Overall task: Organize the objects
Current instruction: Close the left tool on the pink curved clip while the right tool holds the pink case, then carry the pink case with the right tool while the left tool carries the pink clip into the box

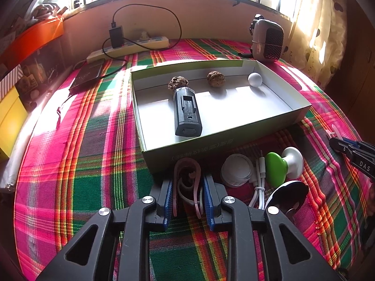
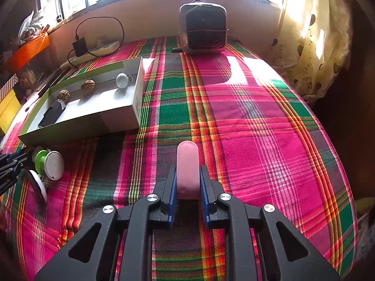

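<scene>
The left gripper [image 1: 187,187] is clamped on a pink loop clip [image 1: 187,178], its blue pads pressing the clip's two sides; the clip lies on the plaid cloth [image 1: 82,164] just in front of the box's near wall. The right gripper [image 2: 187,185] is closed on a pale pink tube [image 2: 187,164], which sticks out forward between its pads above the cloth, well to the right of the box.

The open box [image 1: 302,107] holds a black battery pack [image 1: 187,114] lying lengthwise, one walnut [image 1: 178,83] touching its far end, a second walnut [image 1: 215,79] to the right, and a white ball [image 1: 255,79] near the far right corner.

Just right of the left gripper, on the cloth, lie a round white cap [image 1: 236,169], a coiled white cable [image 1: 259,182], a green-and-white knob [image 1: 282,166] and a black-and-white disc [image 1: 290,192].

At the table's far edge stand a small heater [image 1: 267,41] and a power strip [image 1: 131,46] with a black charger [image 1: 116,35] plugged in.
</scene>
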Motion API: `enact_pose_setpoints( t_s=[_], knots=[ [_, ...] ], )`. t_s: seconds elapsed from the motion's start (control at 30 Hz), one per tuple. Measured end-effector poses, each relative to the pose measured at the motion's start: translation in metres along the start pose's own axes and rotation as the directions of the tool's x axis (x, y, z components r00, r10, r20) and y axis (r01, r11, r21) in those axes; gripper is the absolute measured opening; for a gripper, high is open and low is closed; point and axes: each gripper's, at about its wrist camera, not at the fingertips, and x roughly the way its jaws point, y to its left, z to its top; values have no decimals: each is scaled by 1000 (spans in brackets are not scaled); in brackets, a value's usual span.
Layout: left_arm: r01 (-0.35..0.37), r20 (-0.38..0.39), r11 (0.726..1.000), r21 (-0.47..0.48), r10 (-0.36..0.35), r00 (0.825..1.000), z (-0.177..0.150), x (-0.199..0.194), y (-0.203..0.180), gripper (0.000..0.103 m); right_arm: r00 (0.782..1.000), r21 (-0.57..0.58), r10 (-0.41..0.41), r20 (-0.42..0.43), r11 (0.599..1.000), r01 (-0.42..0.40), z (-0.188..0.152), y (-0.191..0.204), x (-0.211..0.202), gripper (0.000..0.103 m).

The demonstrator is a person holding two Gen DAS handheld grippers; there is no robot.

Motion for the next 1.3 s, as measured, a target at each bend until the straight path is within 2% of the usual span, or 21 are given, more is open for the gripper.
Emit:
enact_pose_setpoints(
  t_s=[0.5, 0.77, 1.03, 1.3],
  knots=[
    [2, -1, 1000, -6, -2, 1000, 0, -2, 1, 21, 1000, -16, 14, 9, 1000, -14, 0, 5, -2, 19],
    [5, -5, 1000, -10, -5, 1000, 0, -11, 3, 21, 997, -26, 69, 16, 997, -69, 3, 11, -6, 19],
    [32, 36, 999, -10, -31, 999, 12, -32, -1, 21, 993, -66, 109, 43, 992, -106, 16, 23, -19, 19],
    [56, 45, 998, -14, -55, 997, 32, -30, -6, 21, 988, -96, 141, 57, 986, -135, 32, 35, -22, 19]
  ],
)
